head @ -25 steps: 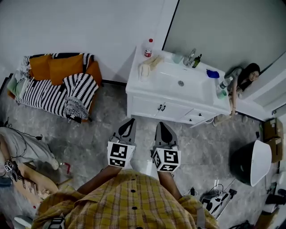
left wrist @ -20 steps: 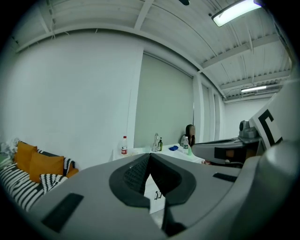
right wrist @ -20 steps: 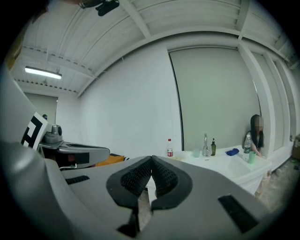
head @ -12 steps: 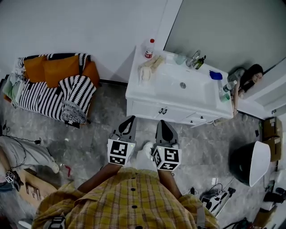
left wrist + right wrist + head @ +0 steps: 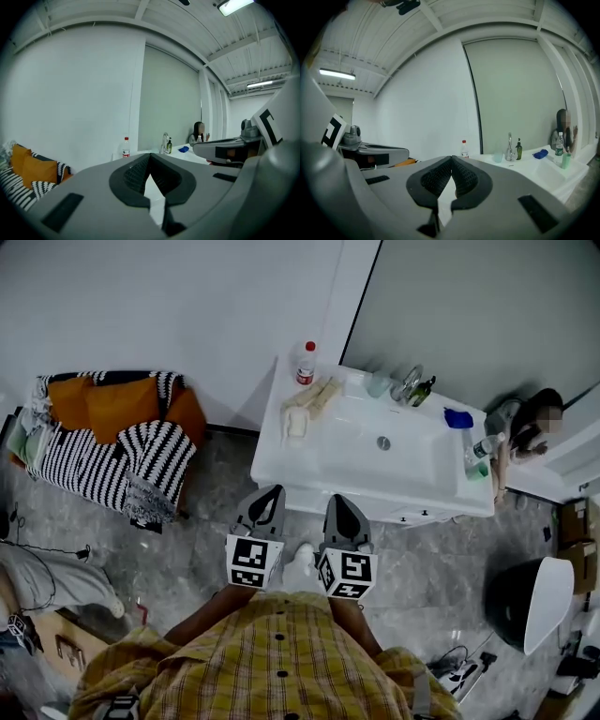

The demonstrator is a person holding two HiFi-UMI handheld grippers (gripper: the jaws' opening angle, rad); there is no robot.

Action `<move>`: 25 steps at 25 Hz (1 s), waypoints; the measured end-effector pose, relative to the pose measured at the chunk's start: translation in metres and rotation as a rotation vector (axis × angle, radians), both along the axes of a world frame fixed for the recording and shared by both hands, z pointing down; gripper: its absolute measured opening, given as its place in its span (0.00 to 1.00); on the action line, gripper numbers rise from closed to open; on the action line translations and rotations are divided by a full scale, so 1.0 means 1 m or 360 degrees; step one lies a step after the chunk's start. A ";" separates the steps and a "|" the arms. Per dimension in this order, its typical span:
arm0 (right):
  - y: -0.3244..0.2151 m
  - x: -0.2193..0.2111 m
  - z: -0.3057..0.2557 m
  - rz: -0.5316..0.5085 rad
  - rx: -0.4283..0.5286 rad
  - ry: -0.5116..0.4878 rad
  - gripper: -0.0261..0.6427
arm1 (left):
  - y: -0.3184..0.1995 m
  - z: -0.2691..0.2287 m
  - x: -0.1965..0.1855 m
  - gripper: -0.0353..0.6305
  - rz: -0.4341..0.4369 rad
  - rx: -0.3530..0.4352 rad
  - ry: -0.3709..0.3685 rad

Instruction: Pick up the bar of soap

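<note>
On the left end of the tabletop (image 5: pixel 277 457), beside the basin, sits the bar of soap (image 5: pixel 296 424), its long side seemingly near-to-far. It lies ahead, just right of your left tool (image 5: pixel 271 493), the nearer one. That and your right tool (image 5: pixel 337 501) are both pressed together, empty.

White vanity (image 5: pixel 328 486) against the wall. Along its back edge stand a red-capped bottle (image 5: pixel 305 362), pale cup (image 5: pixel 378 384), chrome faucet (image 5: pixel 410 383) and dark green bottle (image 5: pixel 424 390) just beside the faucet. Blue cloth (image 5: pixel 458 417) further right. Person (image 5: pixel 530 423) at the vanity's right end. Left: sofa with orange cushions (image 5: pixel 112 404) and striped blanket (image 5: pixel 159 442). Grey marbled floor (image 5: pixel 216 493).
</note>
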State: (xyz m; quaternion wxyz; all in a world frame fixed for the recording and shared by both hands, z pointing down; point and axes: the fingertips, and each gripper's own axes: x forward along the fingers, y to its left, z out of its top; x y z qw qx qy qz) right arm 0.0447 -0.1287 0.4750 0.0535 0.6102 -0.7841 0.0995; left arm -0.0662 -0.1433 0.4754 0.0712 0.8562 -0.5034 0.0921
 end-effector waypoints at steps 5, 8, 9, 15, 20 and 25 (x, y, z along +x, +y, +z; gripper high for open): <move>-0.060 0.023 -0.003 -0.0060 0.0002 -0.0022 0.07 | -0.060 0.000 0.026 0.07 -0.0058 -0.0028 -0.0002; -0.092 0.040 -0.002 -0.0083 -0.0005 -0.0021 0.07 | -0.093 0.003 0.044 0.07 -0.0087 -0.0041 -0.0009; -0.101 0.046 -0.002 -0.0087 -0.0007 -0.0021 0.07 | -0.103 0.004 0.048 0.07 -0.0103 -0.0046 -0.0010; -0.142 0.082 0.001 -0.0084 -0.0036 -0.0063 0.07 | -0.146 0.002 0.083 0.07 -0.0148 -0.0065 -0.0024; -0.156 0.088 0.010 -0.0102 -0.0083 -0.0100 0.07 | -0.159 0.006 0.095 0.07 -0.0157 -0.0106 -0.0051; -0.170 0.085 0.017 -0.0100 -0.0109 -0.0128 0.07 | -0.175 0.016 0.084 0.07 -0.0201 -0.0169 -0.0053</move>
